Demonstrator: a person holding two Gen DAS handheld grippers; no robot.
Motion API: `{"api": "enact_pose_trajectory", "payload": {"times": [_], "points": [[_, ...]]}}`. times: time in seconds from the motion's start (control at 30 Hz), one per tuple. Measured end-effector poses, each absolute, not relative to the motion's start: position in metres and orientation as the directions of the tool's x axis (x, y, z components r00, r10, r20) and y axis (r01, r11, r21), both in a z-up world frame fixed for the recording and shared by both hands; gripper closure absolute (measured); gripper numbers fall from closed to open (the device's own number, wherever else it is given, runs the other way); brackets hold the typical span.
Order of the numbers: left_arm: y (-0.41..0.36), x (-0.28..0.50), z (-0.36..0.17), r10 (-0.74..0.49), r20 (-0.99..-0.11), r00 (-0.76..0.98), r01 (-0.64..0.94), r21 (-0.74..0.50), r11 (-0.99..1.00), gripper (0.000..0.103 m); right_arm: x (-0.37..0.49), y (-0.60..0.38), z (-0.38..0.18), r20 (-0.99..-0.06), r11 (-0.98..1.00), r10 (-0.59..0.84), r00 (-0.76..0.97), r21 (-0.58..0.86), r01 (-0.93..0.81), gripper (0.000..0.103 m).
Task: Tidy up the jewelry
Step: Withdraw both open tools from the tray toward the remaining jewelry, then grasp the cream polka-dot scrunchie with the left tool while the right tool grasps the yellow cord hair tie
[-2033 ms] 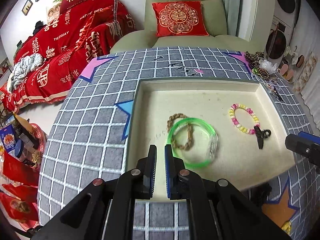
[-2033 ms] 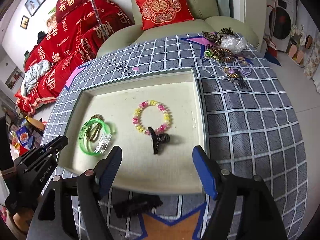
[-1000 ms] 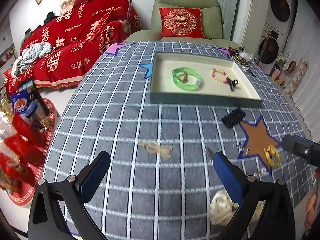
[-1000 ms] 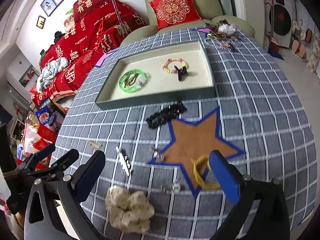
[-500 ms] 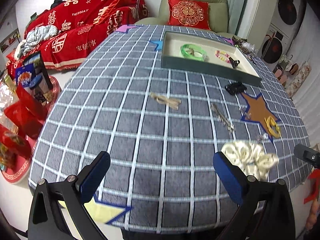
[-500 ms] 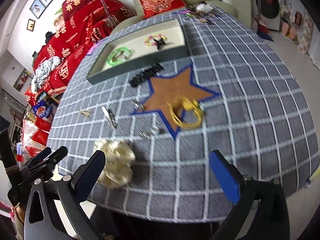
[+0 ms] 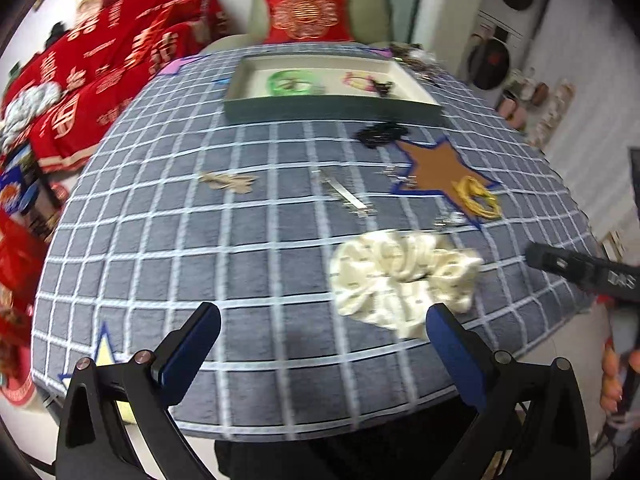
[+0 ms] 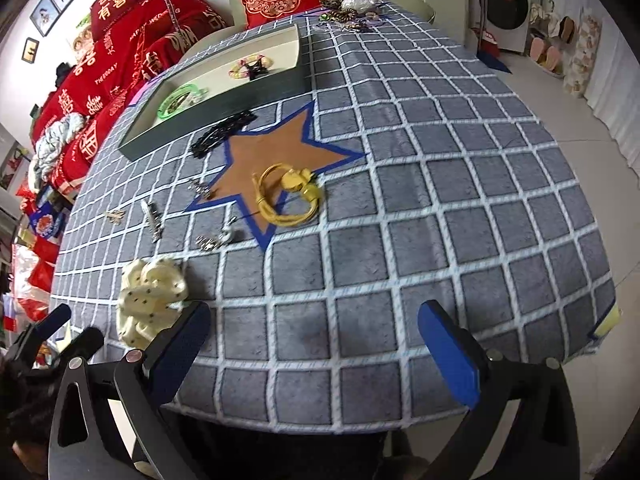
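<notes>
Risk assessment: loose items lie scattered on the counter [image 8: 440,184], well apart from the tray [image 8: 224,92] at its far side. The cream scrunchie [image 7: 404,276] sits near the front edge, just ahead of the left hand-held gripper [image 7: 320,344]; a careless approach could push it over that edge. It is soft and bulky, so a shallow pinch may catch only a fold and let it drop in transit. The yellow cord bracelet [image 8: 288,196] lies on the brown star patch [image 8: 276,152], partly over its blue border; its loops look slack and may snag or trail if only one strand is taken. The small metal pieces [image 8: 216,238] and the silver bar clip [image 8: 151,218] lie flat on textured cloth, and fingers may slide over them. The left view is blurred, so fine detail there is unreliable.

Gripper state: the left hand-held gripper stands spread wide, holding nothing and touching nothing. The right hand-held gripper [image 8: 312,344] is likewise spread wide and empty, poised over the counter's near edge.

Location of task items: the tray already carries a green bangle [image 8: 176,100] and a beaded bracelet [image 8: 248,66]; a black beaded piece [image 8: 220,134] lies just outside its front wall. A further heap of jewelry [image 8: 352,12] rests at the far corner.
</notes>
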State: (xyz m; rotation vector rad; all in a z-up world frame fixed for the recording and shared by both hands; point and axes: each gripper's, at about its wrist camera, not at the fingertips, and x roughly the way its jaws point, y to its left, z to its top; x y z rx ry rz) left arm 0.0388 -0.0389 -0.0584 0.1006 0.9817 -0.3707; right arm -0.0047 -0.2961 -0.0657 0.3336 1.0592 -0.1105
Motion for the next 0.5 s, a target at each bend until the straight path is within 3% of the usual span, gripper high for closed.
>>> {"api": "enact_pose_trajectory", "payload": {"times": [0.43, 0.5], "points": [[-0.095, 0.049, -0.08, -0.229, -0.851, 0.472, 0.425, -0.008, 0.905, 0.0, 0.044, -0.296, -0.08, -0.891, 0.985, -0.012, 0.454, 0.067, 0.157, 0.002], [-0.098, 0.05, -0.082, -0.222, -0.852, 0.475, 0.429, 0.004, 0.903, 0.006, 0.048, -0.295, -0.084, -0.894, 0.988, -0.013, 0.448, 0.056, 0.143, 0.003]]}}
